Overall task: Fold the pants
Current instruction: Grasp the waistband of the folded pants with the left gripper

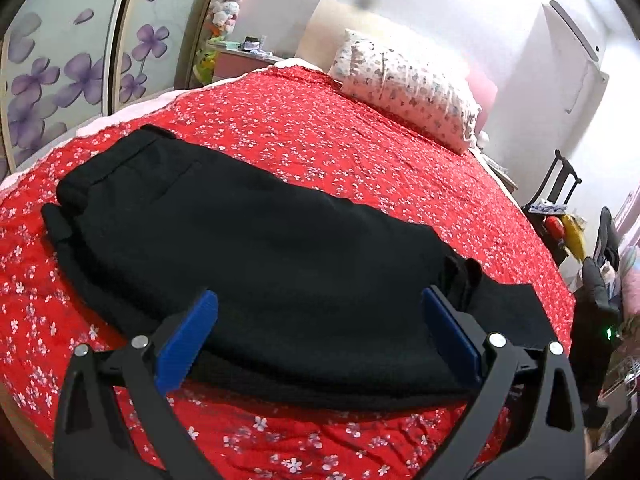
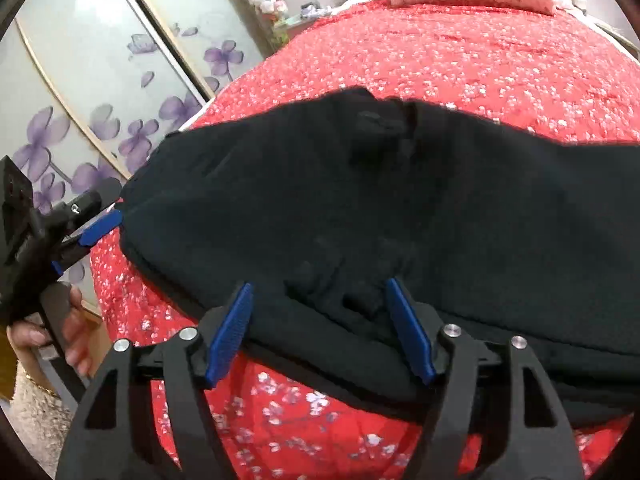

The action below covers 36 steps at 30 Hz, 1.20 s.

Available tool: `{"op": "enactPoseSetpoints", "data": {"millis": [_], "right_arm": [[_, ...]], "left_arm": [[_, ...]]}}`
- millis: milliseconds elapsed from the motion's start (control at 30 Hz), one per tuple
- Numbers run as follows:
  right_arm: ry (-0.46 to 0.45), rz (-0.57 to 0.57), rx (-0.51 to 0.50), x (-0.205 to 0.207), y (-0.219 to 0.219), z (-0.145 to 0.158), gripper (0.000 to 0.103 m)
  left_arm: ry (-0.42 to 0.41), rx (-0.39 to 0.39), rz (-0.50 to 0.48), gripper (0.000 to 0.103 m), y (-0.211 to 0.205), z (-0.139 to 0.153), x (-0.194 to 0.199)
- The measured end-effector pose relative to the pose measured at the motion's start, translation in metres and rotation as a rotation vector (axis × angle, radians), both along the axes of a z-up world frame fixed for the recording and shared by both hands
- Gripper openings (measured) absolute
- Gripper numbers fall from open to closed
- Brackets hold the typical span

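Showing only rightward: hand (image 2: pixel 60 320) gripping left tongs (image 2: pixel 100 228).

- pants (image 1: pixel 260 248) are plain black, no pattern at all
- bedspread (image 1: pixel 320 136) is bright red with tiny white blossoms all over
- pillow (image 1: pixel 404 88) is white with a small greyish print
- wardrobe doors (image 1: pixel 60 72) are pale frosted with big purple flowers
- both grippers have black frames with blue pads (image 2: pixel 230 332)
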State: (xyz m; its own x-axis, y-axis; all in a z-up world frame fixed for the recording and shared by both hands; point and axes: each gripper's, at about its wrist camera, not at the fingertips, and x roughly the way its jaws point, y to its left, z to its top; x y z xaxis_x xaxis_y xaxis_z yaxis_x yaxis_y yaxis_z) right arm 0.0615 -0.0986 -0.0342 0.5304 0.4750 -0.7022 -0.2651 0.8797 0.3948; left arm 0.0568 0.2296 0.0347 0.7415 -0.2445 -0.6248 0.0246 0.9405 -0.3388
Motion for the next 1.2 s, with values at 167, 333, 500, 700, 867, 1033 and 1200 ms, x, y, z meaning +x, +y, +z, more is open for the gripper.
{"op": "enactPoseSetpoints", "data": {"millis": [167, 333, 500, 700, 867, 1033, 1200], "right_arm": [[0.006, 0.051, -0.043, -0.002, 0.007, 0.004, 0.080], [-0.089, 0.011, 0.029, -0.025, -0.021, 0.024, 0.091], [-0.157, -0.011, 0.067, -0.036, -0.043, 0.033, 0.092], [-0.161, -0.031, 0.138, -0.033, -0.055, 0.033, 0.093], [-0.154, -0.010, 0.131, -0.037, -0.054, 0.029, 0.093], [-0.156, 0.001, 0.124, -0.038, -0.051, 0.027, 0.093], [-0.154, 0.004, 0.124, -0.038, -0.050, 0.027, 0.093]], "left_arm": [[0.015, -0.009, 0.006, 0.101, 0.008, 0.001, 0.001], [0.041, -0.111, 0.022, 0.101, 0.040, 0.007, 0.002], [0.080, -0.188, 0.093, 0.101, 0.081, 0.011, 0.001], [0.171, -0.316, 0.163, 0.101, 0.128, 0.000, -0.001], [0.292, -0.434, 0.226, 0.101, 0.148, -0.031, 0.007], [0.310, -0.438, 0.267, 0.100, 0.155, -0.045, 0.020], [0.280, -0.445, 0.316, 0.091, 0.162, -0.046, 0.036]]}}
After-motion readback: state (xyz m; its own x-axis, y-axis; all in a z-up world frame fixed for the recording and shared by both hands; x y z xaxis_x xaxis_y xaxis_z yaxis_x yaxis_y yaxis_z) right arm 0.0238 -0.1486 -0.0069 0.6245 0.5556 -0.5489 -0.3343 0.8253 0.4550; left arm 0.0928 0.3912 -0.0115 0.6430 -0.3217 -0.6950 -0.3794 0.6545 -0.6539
